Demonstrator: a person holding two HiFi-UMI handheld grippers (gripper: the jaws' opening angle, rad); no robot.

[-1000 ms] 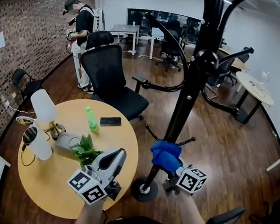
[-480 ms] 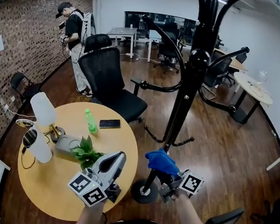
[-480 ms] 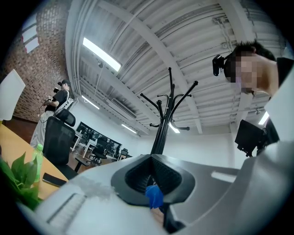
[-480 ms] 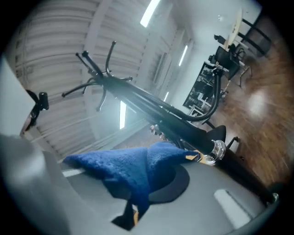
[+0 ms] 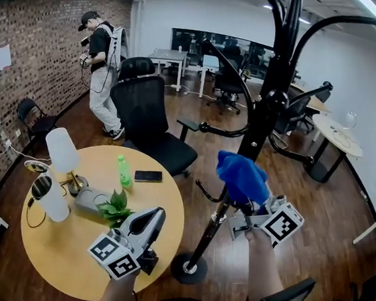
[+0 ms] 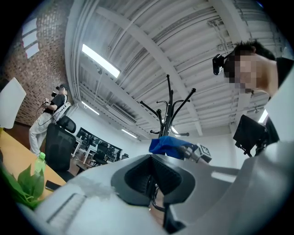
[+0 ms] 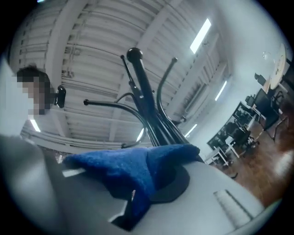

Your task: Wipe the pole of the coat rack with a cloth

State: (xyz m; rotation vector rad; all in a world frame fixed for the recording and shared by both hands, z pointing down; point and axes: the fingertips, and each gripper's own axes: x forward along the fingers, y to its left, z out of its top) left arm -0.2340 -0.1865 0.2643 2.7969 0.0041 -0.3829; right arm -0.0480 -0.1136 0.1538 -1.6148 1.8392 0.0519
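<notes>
right gripper is clamped on the blue fluffy cloth. the cloth bunches up out of the jaw tips and covers them in the right gripper view. left gripper has its jaws together with nothing between them, and hangs over the edge of the round wooden table.

key relation: the black metal pole of the coat rack sits directly beyond the cloth, on the side away from the person. in the head view the cloth overlaps the pole's lower stretch, above the round black base and below the ball joint where the curved hook arms branch off. it looks like contact or close to it, but touching can't be confirmed from these views. the right gripper view agrees: the pole rises straight off the cloth's top edge.

pole long axis: upright in the room, base on the wood floor, hooks at the top. in the head view it reads as a diagonal from lower left to upper right. the right gripper points roughly up along it.

the right gripper is much the nearer one. the left gripper is well apart from the pole, off to its left.

judgement: the wipe stroke has to run along the pole axis, with the cloth kept pressed sideways onto it. the small lower hook just left of the cloth is the likely snag.
</notes>
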